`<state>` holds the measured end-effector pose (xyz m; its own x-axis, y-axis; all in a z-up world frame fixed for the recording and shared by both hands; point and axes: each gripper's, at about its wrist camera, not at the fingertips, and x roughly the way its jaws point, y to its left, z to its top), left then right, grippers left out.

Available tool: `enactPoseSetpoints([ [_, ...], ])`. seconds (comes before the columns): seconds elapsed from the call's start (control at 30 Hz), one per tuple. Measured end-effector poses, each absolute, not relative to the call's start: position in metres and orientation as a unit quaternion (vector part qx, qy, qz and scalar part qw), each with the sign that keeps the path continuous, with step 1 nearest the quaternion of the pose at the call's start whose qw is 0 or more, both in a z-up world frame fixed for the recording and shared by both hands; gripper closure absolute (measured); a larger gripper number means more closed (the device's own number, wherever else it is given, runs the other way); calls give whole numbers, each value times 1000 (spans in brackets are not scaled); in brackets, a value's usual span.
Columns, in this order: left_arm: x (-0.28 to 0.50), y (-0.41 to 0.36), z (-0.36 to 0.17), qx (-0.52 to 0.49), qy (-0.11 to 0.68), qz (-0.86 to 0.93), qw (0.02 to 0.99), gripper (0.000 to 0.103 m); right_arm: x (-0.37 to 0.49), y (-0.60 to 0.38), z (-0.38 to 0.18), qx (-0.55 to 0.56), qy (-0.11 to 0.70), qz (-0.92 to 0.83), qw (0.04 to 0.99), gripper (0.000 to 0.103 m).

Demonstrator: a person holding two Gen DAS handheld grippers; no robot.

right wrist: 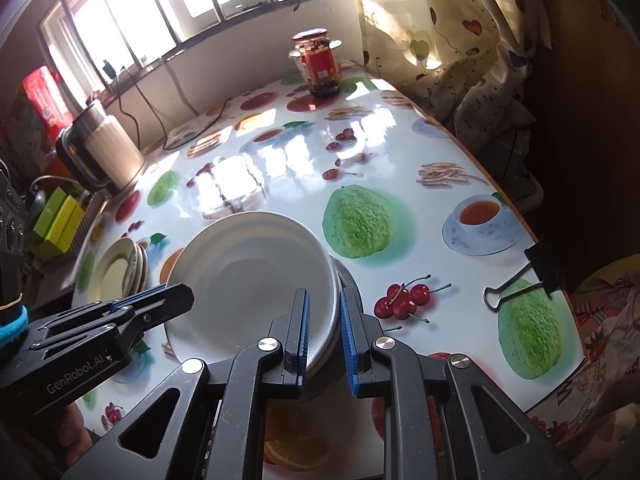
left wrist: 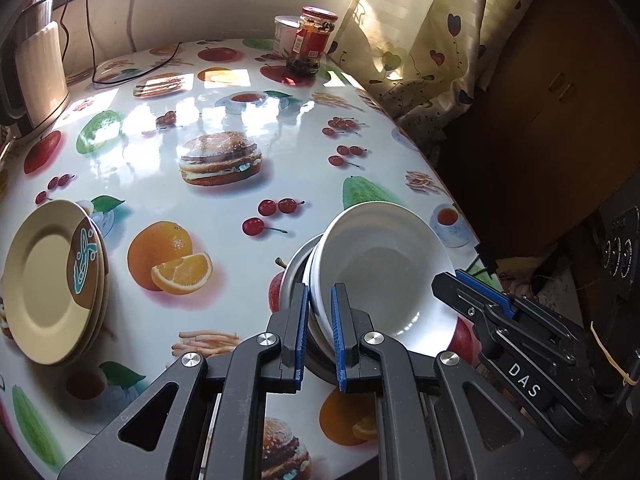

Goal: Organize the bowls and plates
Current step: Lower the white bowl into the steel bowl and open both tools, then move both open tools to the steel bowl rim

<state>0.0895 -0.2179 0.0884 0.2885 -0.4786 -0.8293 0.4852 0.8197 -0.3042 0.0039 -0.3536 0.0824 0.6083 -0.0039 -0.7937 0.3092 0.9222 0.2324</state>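
White bowl tilts mouth-up toward the cameras, both grippers clamped on its rim; only the right view shows the binder clip.

Both cameras sit just behind their own fingers and look forward and steeply down over the table. The left wrist view looks from the near edge toward the far edge under the window, with the table's right edge and the curtain on its right side. The right wrist view stands a little more to the right (the near right corner is close below it) and faces the same far edge. Both are very near to the white bowls at the near edge, and each view catches the other gripper at its side. They share the bowls, the stacked plates near the left edge, and the jar at the far edge.
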Motion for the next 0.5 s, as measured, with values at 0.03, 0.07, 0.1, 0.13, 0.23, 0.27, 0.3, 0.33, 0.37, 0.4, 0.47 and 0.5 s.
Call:
enactPoseSetpoints([
  [0.03, 89, -218, 88, 3, 515, -301, 803, 93, 4, -354, 83, 177, 434, -89, 879, 86],
  [0.07, 89, -219, 88, 3, 515, -301, 803, 93, 3, -354, 83, 178, 434, -90, 879, 86],
  [0.1, 90, -219, 88, 3, 514, -302, 803, 93, 4, -354, 83, 179, 434, -91, 878, 86],
  [0.13, 89, -219, 88, 4, 513, -302, 803, 92, 4, -354, 83, 179, 434, -91, 878, 86],
  [0.23, 91, -217, 88, -3, 513, -302, 804, 90, 5, -354, 82, 178, 434, -90, 879, 84],
  [0.27, 92, -216, 89, -3, 510, -299, 806, 90, 5, -354, 82, 176, 434, -90, 879, 80],
  [0.3, 92, -214, 90, -3, 505, -297, 810, 90, 5, -354, 82, 176, 434, -92, 879, 74],
  [0.33, 92, -214, 91, -2, 502, -298, 812, 90, 5, -354, 82, 176, 434, -94, 878, 71],
  [0.37, 93, -213, 91, -4, 502, -300, 811, 90, 5, -354, 82, 177, 433, -93, 879, 70],
  [0.4, 94, -212, 91, -7, 502, -300, 811, 90, 4, -355, 83, 179, 431, -93, 880, 70],
  [0.47, 95, -210, 91, -11, 502, -300, 811, 90, 2, -355, 84, 181, 427, -93, 881, 67],
  [0.5, 95, -209, 91, -13, 502, -301, 811, 90, 1, -355, 85, 182, 425, -93, 882, 65],
])
